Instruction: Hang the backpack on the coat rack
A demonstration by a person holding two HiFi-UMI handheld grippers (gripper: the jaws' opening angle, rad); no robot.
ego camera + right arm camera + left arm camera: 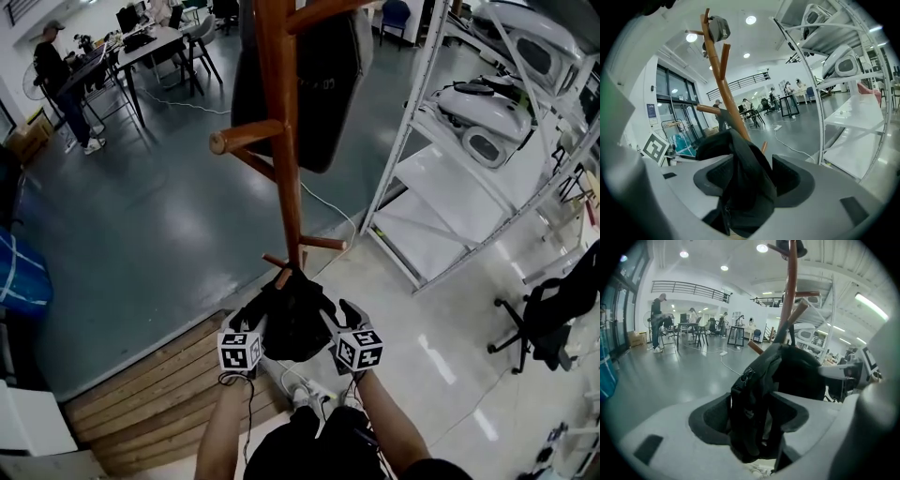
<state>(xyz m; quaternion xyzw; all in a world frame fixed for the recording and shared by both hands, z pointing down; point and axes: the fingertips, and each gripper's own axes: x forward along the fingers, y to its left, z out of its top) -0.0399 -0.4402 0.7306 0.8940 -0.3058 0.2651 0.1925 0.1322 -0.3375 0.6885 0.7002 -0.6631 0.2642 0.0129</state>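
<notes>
The black backpack point(292, 319) hangs low against the wooden coat rack point(279, 141), its top right at a short lower peg point(282, 277). My left gripper point(251, 323) is at its left side and my right gripper point(339, 317) at its right side. In the left gripper view a fold of the backpack point(754, 399) runs between the open jaws of the left gripper point(750, 416), with gaps beside both pads. The right gripper point(752, 180) also stands open around loose backpack fabric point(745, 187). The rack's pole point(719, 79) rises behind it.
A dark bag point(323, 84) hangs higher on the rack and a cap point(719, 28) sits on its top. Metal shelving point(469, 187) with white machines stands at the right, with an office chair point(553, 314) beyond. A wooden platform point(159, 384) lies below. A person point(61, 80) stands at distant desks.
</notes>
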